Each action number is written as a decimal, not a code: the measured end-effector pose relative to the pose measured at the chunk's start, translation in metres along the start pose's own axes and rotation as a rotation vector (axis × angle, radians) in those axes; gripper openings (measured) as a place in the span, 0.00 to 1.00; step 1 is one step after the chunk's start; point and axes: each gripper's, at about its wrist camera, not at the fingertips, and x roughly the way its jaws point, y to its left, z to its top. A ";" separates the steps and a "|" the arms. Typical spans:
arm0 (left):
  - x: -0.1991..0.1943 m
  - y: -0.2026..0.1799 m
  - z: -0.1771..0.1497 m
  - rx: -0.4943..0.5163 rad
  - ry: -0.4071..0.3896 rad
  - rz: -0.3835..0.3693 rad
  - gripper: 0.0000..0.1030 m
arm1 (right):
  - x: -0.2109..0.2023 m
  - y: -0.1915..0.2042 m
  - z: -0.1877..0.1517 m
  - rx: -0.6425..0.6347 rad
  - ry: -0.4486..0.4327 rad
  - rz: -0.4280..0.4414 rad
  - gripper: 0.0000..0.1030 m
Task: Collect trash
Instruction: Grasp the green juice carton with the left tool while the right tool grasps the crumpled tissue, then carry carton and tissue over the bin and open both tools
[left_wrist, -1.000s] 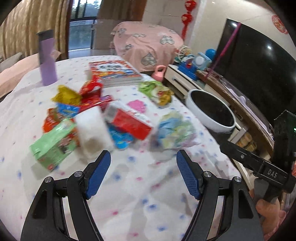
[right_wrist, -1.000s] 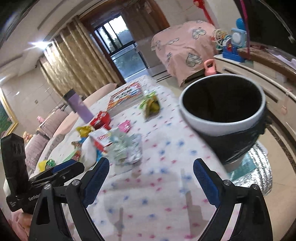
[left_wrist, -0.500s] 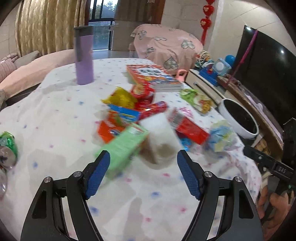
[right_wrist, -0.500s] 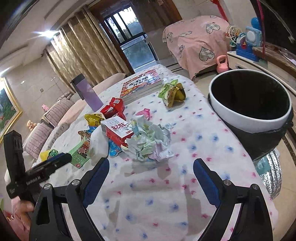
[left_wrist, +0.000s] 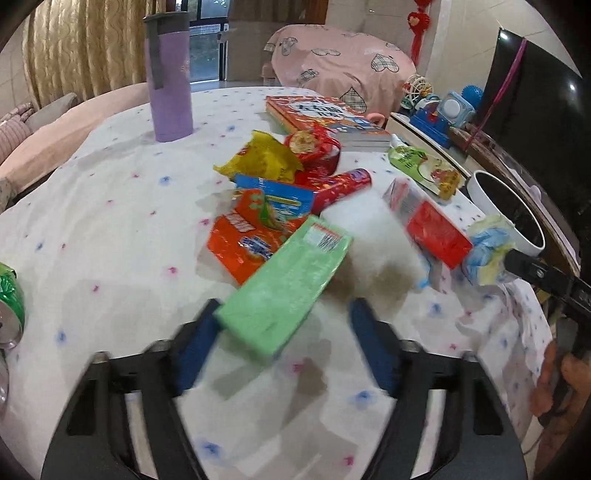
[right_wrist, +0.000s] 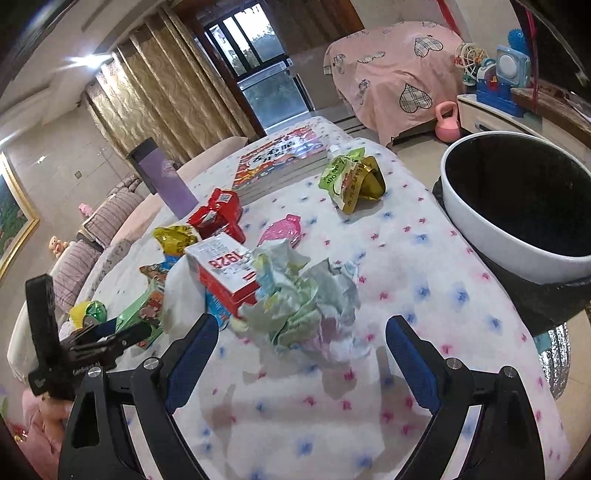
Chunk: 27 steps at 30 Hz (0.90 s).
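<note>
Plenty of bare tablecloth (right_wrist: 424, 280) surrounds our right gripper (right_wrist: 299, 354), spread wide below the crumpled paper (right_wrist: 306, 299); our left gripper (left_wrist: 280, 350) is closing, the green box (left_wrist: 284, 291) between its fingers, not yet pressed.

A: The tablecloth (left_wrist: 110, 206) is white with small pink and blue flowers; at twelve o'clock the tumbler (left_wrist: 170, 74) is lilac with a grey lid.

B: The carton (left_wrist: 284, 284) is pale green; the bin (right_wrist: 517, 206) at two o'clock is white outside, black inside; both grippers' pads (right_wrist: 192, 358) are blue.
</note>
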 end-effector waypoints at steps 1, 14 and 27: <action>-0.001 -0.003 -0.002 0.003 0.002 0.003 0.43 | 0.002 -0.001 0.001 -0.001 -0.001 -0.001 0.89; -0.045 -0.049 -0.012 -0.048 -0.095 -0.107 0.33 | -0.031 -0.007 -0.006 -0.036 -0.050 0.008 0.23; -0.042 -0.137 0.016 0.061 -0.107 -0.265 0.33 | -0.085 -0.042 0.003 0.025 -0.161 -0.038 0.23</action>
